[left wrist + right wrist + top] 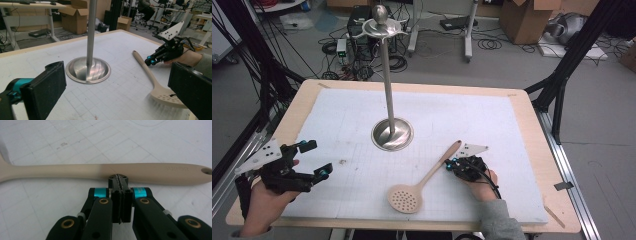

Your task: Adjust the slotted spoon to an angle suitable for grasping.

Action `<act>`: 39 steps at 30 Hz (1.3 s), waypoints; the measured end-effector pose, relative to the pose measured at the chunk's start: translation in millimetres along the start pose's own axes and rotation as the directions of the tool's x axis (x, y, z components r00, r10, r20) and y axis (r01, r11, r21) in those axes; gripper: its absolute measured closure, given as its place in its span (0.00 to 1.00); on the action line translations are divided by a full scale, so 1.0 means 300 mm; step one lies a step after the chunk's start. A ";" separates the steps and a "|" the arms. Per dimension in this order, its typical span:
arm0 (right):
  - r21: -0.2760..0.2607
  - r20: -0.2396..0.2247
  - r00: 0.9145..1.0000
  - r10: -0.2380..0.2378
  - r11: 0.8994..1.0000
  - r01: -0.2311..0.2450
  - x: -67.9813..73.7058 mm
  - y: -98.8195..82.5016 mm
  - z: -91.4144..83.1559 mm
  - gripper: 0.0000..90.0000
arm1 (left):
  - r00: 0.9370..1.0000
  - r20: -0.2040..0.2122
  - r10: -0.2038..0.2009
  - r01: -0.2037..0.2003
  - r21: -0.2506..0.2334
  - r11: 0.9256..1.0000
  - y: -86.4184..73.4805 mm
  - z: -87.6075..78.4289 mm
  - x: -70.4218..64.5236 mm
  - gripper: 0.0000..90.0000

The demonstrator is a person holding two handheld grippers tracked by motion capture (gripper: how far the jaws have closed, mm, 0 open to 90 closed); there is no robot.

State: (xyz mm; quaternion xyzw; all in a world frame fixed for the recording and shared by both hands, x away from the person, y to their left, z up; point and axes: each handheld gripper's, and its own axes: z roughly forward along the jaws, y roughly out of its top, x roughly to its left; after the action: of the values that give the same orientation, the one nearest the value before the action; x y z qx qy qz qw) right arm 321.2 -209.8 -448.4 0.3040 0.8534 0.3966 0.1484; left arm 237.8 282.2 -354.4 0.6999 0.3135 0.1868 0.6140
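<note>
The right gripper (452,163), jaws closed on nothing, touches the slotted spatula's (419,186) handle mid-worktop (512,107). The left gripper (314,159) hangs open near the left edge, well apart from the steel utensil stand (392,133).

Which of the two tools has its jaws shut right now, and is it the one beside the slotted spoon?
The right tool: its jaws are pressed together, tips at the slotted spoon handle with nothing between them. The left tool stands wide open, away from the spoon.

even, bright overhead light, soft shadows, glare on the metal stand base (88,70)
</note>
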 end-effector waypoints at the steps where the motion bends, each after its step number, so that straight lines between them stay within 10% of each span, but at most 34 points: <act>1: 0.001 -0.006 1.000 -0.002 1.000 0.002 0.001 0.006 0.007 1.00 | 1.000 -0.003 -0.004 0.004 -0.004 1.000 -0.001 -0.004 0.000 0.02; 21: -0.004 -0.080 0.994 -0.076 0.997 0.076 0.074 0.124 0.147 1.00 | 0.999 -0.044 -0.010 0.009 -0.011 1.000 -0.011 -0.077 0.003 0.02; 39: -0.070 -0.185 0.971 -0.151 0.988 0.141 0.184 0.164 0.092 1.00 | 0.999 -0.044 -0.007 0.007 -0.006 1.000 -0.012 -0.073 0.002 0.02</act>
State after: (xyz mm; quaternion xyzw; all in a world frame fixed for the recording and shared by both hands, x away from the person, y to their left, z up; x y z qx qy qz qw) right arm 312.0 -133.8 -429.1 0.1969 0.8721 0.4357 0.1038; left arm 223.4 299.0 -354.2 0.6927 0.3288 0.2010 0.6096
